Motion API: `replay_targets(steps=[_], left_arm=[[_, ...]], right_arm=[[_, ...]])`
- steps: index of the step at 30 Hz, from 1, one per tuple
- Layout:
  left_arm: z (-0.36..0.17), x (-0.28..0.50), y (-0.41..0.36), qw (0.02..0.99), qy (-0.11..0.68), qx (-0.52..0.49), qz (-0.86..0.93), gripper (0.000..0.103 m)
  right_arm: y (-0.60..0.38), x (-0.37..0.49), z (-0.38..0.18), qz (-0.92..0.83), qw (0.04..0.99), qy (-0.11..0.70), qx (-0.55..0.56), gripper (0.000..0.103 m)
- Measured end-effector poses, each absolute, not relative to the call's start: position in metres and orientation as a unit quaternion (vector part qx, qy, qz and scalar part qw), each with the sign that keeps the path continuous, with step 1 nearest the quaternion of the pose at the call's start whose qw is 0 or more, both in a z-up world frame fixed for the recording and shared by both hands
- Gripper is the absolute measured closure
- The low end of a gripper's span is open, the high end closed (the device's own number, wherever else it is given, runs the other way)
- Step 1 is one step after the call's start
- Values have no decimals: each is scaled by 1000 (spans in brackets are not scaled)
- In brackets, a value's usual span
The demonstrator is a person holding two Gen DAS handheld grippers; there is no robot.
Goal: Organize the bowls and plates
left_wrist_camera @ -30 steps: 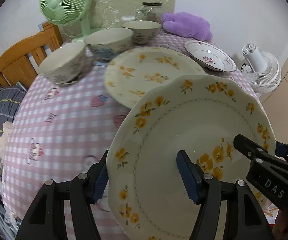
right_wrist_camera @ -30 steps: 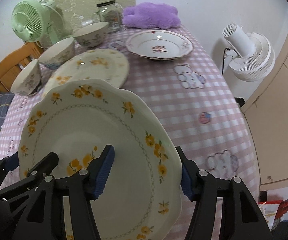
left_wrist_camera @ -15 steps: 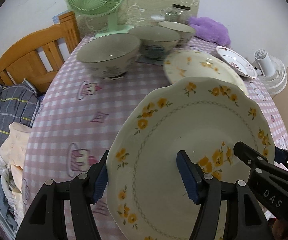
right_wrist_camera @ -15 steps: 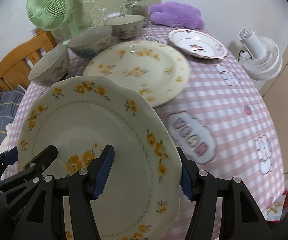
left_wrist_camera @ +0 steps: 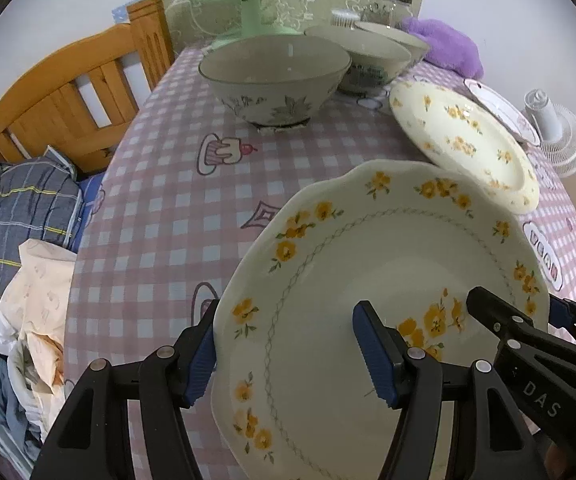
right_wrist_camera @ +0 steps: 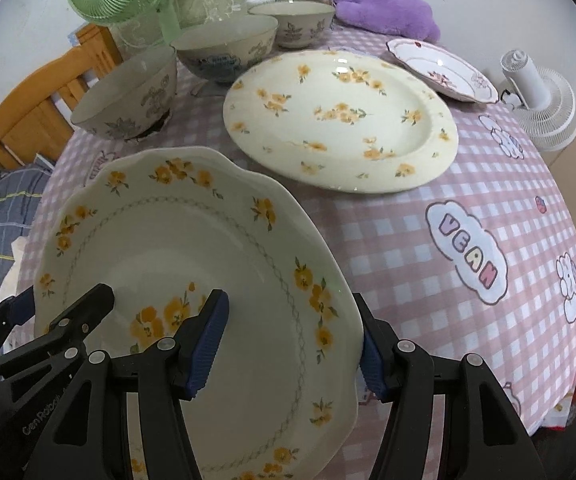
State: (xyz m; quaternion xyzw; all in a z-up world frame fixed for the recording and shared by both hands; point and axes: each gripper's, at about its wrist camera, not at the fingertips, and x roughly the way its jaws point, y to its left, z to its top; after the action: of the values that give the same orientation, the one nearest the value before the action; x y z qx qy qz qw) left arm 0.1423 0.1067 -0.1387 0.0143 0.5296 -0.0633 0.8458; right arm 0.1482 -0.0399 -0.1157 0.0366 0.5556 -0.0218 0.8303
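- Left wrist view: the left gripper (left_wrist_camera: 294, 354) is clamped on the near left rim of the held plate (left_wrist_camera: 388, 264), one blue pad outside the rim and the other over the plate's face.
- The right gripper (left_wrist_camera: 528, 322) shows at the lower right of this view, biting the opposite rim, so both hands carry the plate between them, clear of the tablecloth (left_wrist_camera: 175, 200).
- Ahead and to the right lies the flat plate (left_wrist_camera: 464, 140), its near edge just past the held plate's far rim. The nearest bowl (left_wrist_camera: 273, 76) stands further ahead, to the left.
- Right wrist view: the right gripper (right_wrist_camera: 294, 344) is clamped on the held plate's (right_wrist_camera: 175, 248) right rim; the left gripper (right_wrist_camera: 47, 312) pinches the left rim.
- The flat plate (right_wrist_camera: 340, 120) lies straight ahead and slightly right, broad face up, apart from the held plate.
- Three bowls (right_wrist_camera: 223, 50) stand in a row behind it to the left; a small red-patterned plate (right_wrist_camera: 444, 68) sits beyond on the right.
- My judgement: stacking means carrying the held plate forward and rightward over the flat plate, and the right hand is the nearer one.
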Motion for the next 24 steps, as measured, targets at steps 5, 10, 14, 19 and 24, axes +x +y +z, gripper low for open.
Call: replay_targets(steps=[5, 10, 14, 19, 24], left_arm=[[-145, 148, 109, 845, 530, 25, -65, 38], [-145, 154, 110, 844, 532, 22, -71, 31], [-143, 155, 110, 838, 540, 24, -76, 27], [-117, 156, 112, 850, 521, 23, -78, 18], [-92, 158, 106, 863, 497, 24, -93, 9]], right_arm=[[-35, 154, -126, -31, 823, 566, 37, 40], [-32, 160, -127, -23, 822, 568, 37, 38], [-32, 162, -124, -18, 819, 573, 32, 37], [-39, 160, -103, -17, 827, 560, 43, 28], [-52, 161, -77, -19, 842, 538, 44, 27]])
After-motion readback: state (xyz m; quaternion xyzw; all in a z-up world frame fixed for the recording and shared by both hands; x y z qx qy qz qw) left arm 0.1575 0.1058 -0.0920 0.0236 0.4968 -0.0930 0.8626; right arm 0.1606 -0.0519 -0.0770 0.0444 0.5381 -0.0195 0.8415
